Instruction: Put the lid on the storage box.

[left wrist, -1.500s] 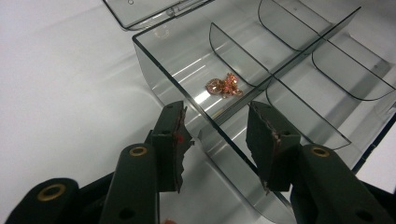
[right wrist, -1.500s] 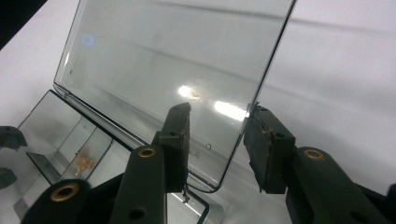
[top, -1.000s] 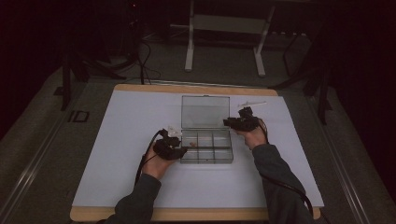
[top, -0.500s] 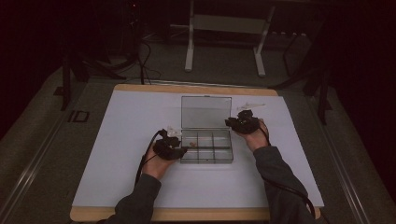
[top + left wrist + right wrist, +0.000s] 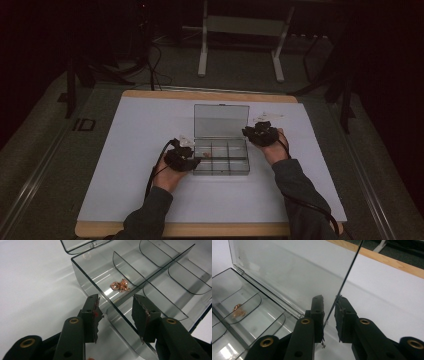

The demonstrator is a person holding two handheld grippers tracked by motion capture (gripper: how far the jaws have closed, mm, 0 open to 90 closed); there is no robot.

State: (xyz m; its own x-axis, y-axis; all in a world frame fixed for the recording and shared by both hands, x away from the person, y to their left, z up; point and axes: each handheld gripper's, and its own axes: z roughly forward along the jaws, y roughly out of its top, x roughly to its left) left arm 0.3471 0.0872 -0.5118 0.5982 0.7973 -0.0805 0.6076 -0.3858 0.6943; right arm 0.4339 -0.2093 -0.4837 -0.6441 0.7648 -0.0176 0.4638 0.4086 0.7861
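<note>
Right gripper: over the last second we see it drift in from the right toward the box's raised lid; its jaws have just been closing and now straddle the lid's thin side edge, a sliver of gap left on each side, not yet pinching
Meaning: we judge the lid is about to be gripped, likely to swing it shut
Left gripper: jaws apart, straddling the near left wall of the box, touching nothing we can see; no shift from the earlier pictures
Box: middle of the white table, lid toward the far edge
Trinket: copper-coloured, in a far left compartment
Hard to make out: the trinket's exact form; a small pale thing beyond the right hand
</note>
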